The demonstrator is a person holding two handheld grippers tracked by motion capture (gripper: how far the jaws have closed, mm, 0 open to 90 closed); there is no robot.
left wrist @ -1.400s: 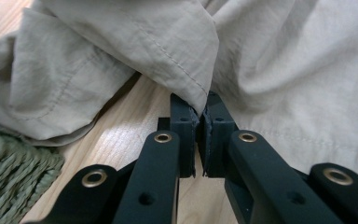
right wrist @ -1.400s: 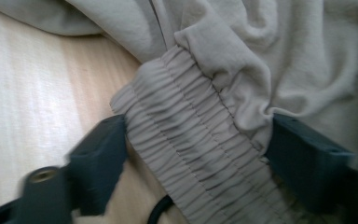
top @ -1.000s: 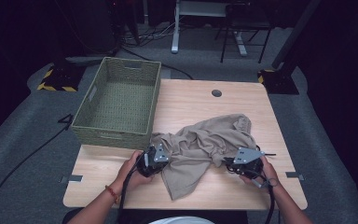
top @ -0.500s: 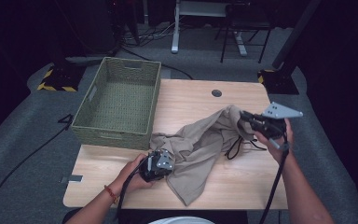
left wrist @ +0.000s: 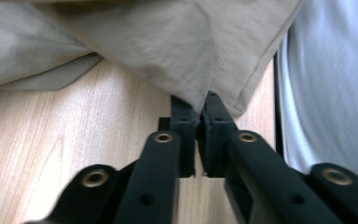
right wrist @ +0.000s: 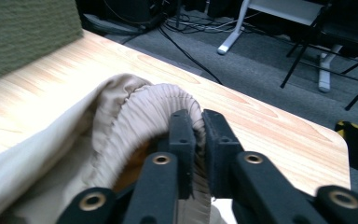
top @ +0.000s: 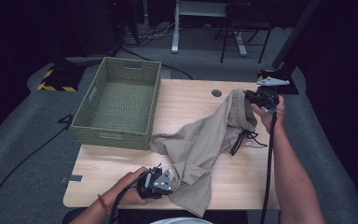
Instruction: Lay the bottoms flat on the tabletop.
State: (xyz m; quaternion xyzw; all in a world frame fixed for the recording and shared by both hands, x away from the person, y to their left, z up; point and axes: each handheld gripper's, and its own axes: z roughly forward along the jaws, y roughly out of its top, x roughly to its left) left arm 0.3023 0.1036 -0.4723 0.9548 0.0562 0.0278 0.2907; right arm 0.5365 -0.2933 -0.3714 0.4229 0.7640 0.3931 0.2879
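From above, a pair of tan drawstring trousers (top: 205, 144) stretches diagonally across the wooden bench (top: 121, 163), its far end lifted off the surface and its near end trailing to the front edge. The right hand-held gripper (top: 254, 97), raised near the far right corner, holds the gathered waistband, from which a dark drawstring (top: 244, 138) dangles onto the wood. The left hand-held gripper (top: 170, 179) sits low at the near edge, clamped on a leg hem. A green woven basket (top: 119, 105) stands on the bench's left side, just beside the cloth, and a small round grommet (top: 216, 93) marks the far edge. In the left gripper view, the left hand-held gripper (left wrist: 199, 105) pinches a corner of the tan fabric (left wrist: 168, 42), its jaws nearly together after just easing apart a little, above the wood grain. In the right gripper view, the right hand-held gripper (right wrist: 198, 123) is closed on the elastic waistband (right wrist: 144, 107), the cloth still between its jaws, which have just opened slightly; the basket wall (right wrist: 23, 32) rises at upper left, with cables and chair legs on the grey floor (right wrist: 261, 70) beyond.
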